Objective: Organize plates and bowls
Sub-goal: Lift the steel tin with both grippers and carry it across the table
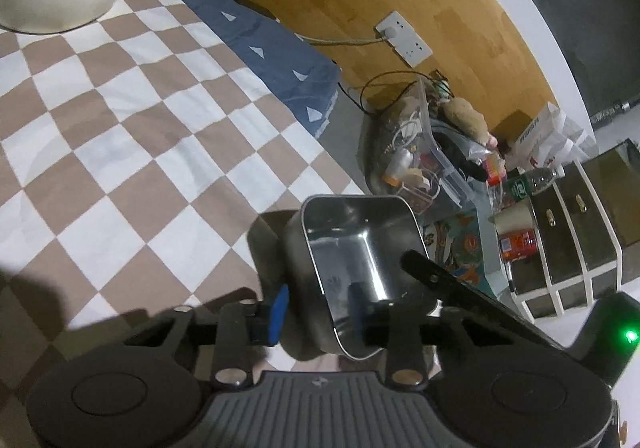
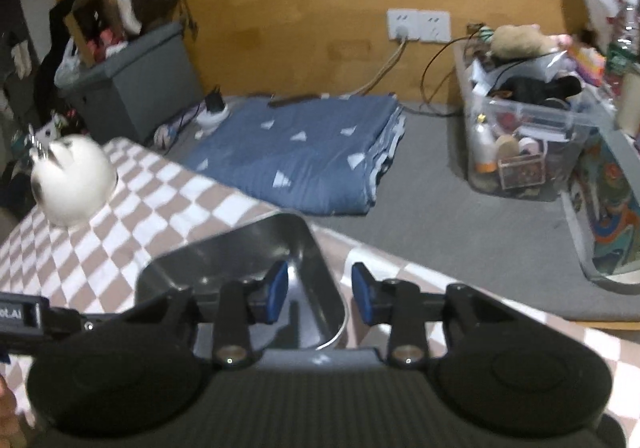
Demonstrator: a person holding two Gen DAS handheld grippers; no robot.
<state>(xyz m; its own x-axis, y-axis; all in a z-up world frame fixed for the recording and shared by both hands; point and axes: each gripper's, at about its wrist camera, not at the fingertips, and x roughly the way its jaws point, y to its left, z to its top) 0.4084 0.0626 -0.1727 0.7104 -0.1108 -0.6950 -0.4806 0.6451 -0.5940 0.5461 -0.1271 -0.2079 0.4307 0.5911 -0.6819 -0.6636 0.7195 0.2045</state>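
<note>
the rectangular stainless steel tray (image 1: 352,248) sits on the brown-and-white checked cloth (image 1: 120,128) at 6 o'clock. the left gripper (image 1: 318,308) and right gripper (image 2: 320,294) each straddle a tray wall, probably for a two-handed lift; whether the jaws are clenched, i cannot tell. only the right view shows the grey storage box (image 2: 136,88).
</note>
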